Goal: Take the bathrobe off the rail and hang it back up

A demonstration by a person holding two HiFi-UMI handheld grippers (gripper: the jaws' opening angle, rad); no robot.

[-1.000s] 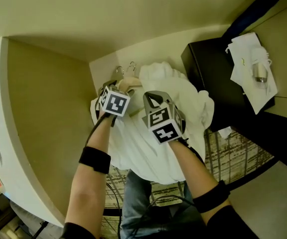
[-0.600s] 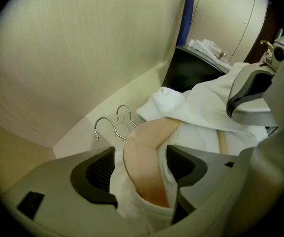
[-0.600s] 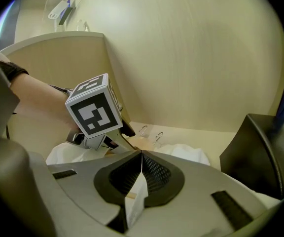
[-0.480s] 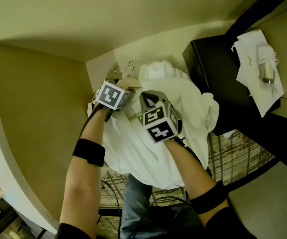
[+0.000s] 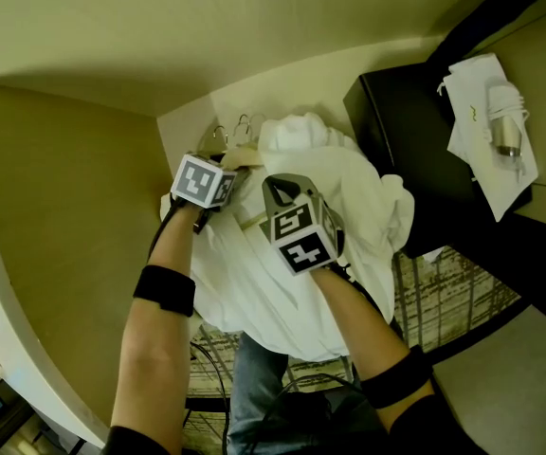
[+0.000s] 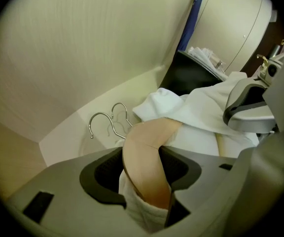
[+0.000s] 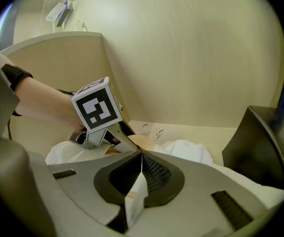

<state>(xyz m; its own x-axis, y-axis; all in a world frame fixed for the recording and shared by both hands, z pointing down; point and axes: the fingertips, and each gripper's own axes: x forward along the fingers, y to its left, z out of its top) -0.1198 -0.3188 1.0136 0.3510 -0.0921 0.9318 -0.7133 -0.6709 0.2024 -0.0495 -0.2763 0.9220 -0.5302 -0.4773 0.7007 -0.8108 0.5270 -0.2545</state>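
Observation:
A white bathrobe (image 5: 349, 197) hangs on a wooden hanger (image 5: 245, 156) whose metal hook (image 5: 243, 121) sits beside a second hook in the alcove corner. My left gripper (image 5: 227, 167) points steeply down over the hanger's left arm. Its jaws have just been closing, and the wooden hanger (image 6: 144, 147) now fills the gap between the pads, with robe cloth under it. My right gripper (image 5: 278, 183) is just right of it, shut on a thin fold of the bathrobe (image 7: 134, 201). The rail itself is hidden.
A black cabinet (image 5: 396, 131) stands right of the robe, with a white bag (image 5: 491, 131) holding a metal item beside it. Beige walls close in behind and to the left. Patterned carpet (image 5: 444, 301) and cables lie below, by the person's legs.
My left gripper has shifted up and left in the head view and tipped steeper over the hanger's end. The right gripper has kept its hold on the robe.

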